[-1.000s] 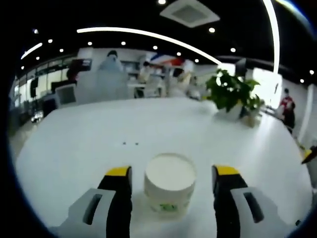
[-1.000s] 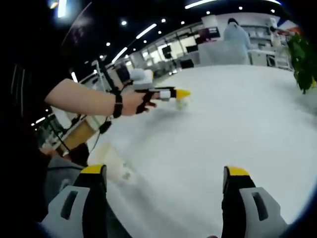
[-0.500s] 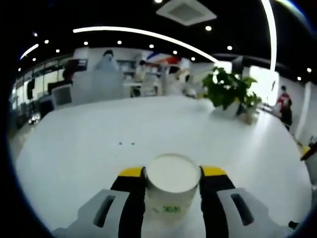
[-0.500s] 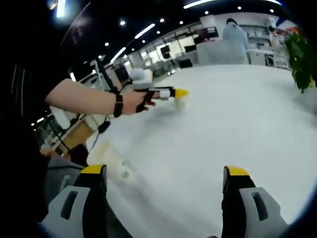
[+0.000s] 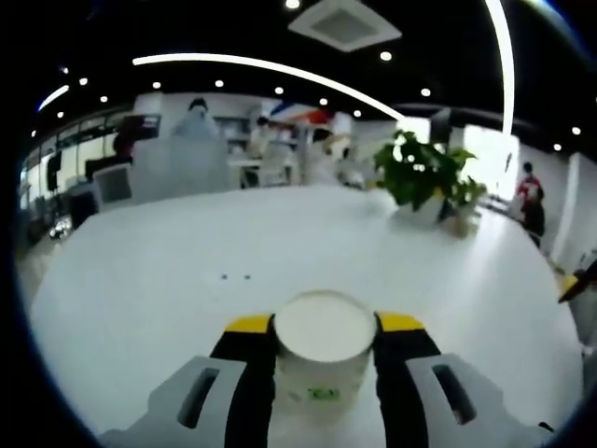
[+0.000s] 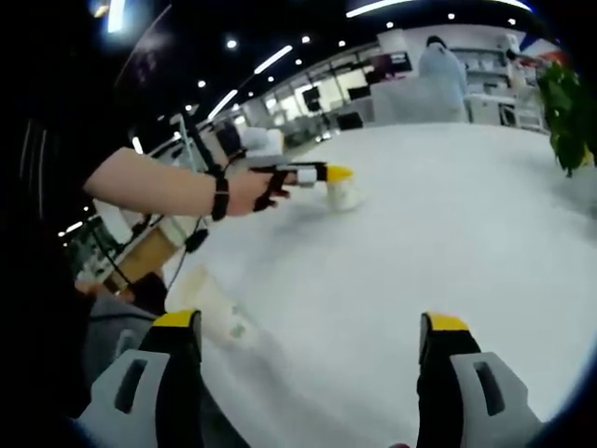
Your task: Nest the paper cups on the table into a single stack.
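Note:
A white paper cup [image 5: 324, 362] with a green mark stands upright on the white table [image 5: 168, 252], and my left gripper [image 5: 325, 329] is shut on it, one yellow-tipped jaw pressed to each side. The right gripper view shows the same left gripper [image 6: 328, 175] from the side, held by a person's hand, with that cup [image 6: 344, 194] at its tip. My right gripper [image 6: 311, 327] stands open with nothing between its jaws, low over the table [image 6: 448, 215]. A second paper cup [image 6: 216, 310] lies on its side, blurred, just beyond the right gripper's left jaw near the table edge.
A potted green plant [image 5: 422, 177] stands on the far right of the table, also seen as the plant [image 6: 569, 107] at the right. The person's bare forearm [image 6: 154, 185] with a black wristband reaches in from the left. Desks and people stand beyond the table.
My left gripper's jaws have come together on the upright cup, which stood loose between them a second ago. The right gripper has stayed open and still.

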